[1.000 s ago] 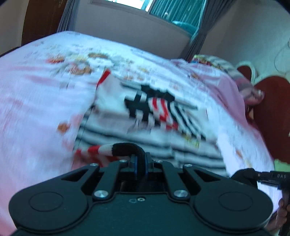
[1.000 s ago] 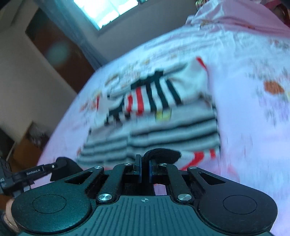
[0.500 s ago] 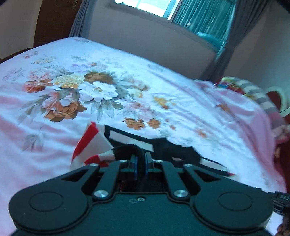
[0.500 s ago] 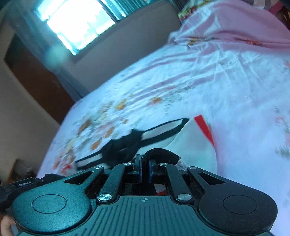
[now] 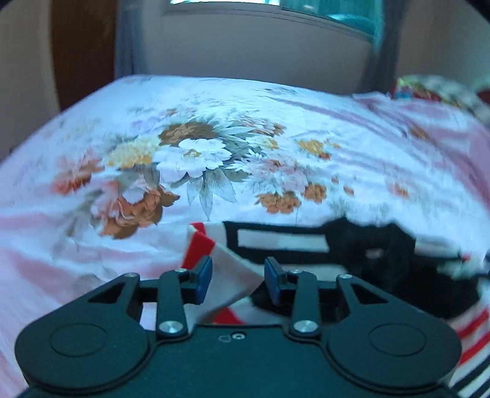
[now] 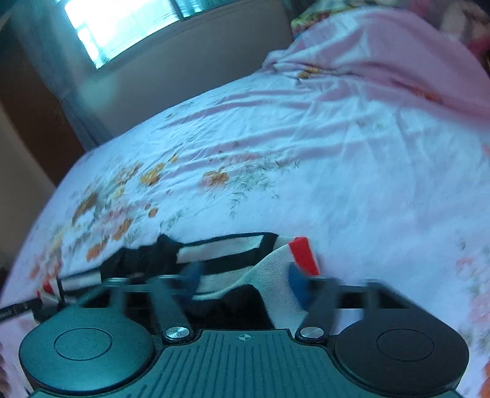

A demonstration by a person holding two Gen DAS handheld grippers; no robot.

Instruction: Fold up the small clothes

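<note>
On the bed [image 5: 382, 159], spread with a white-and-pink floral cotton sheet, lies one small knitted garment [image 5: 306, 242], white with black and red stripes; it sits at the near edge of both views, folded flat on the sheet, with a red-edged cuff at each outer corner.

Item: left claw [image 5: 237, 280], black with blue pads, one. Its jaws stand apart, released; a white fold of the garment with a red edge lies between the fingers [image 5: 203, 277], and contact cannot be told.

Item: right claw [image 6: 245, 283], black with blue pads, one, blurred. Its jaws are spread wide and grip nothing; a white sleeve with a red cuff runs between them over the garment [image 6: 220, 248].

Item: window [image 6: 122, 27], one, bright, in the far wall, with a teal curtain [image 5: 346, 15] beside it.

Item: heap of patterned bedding [image 5: 435, 88], one, at the far right corner of the bed.

Containers: I see none in either view.
</note>
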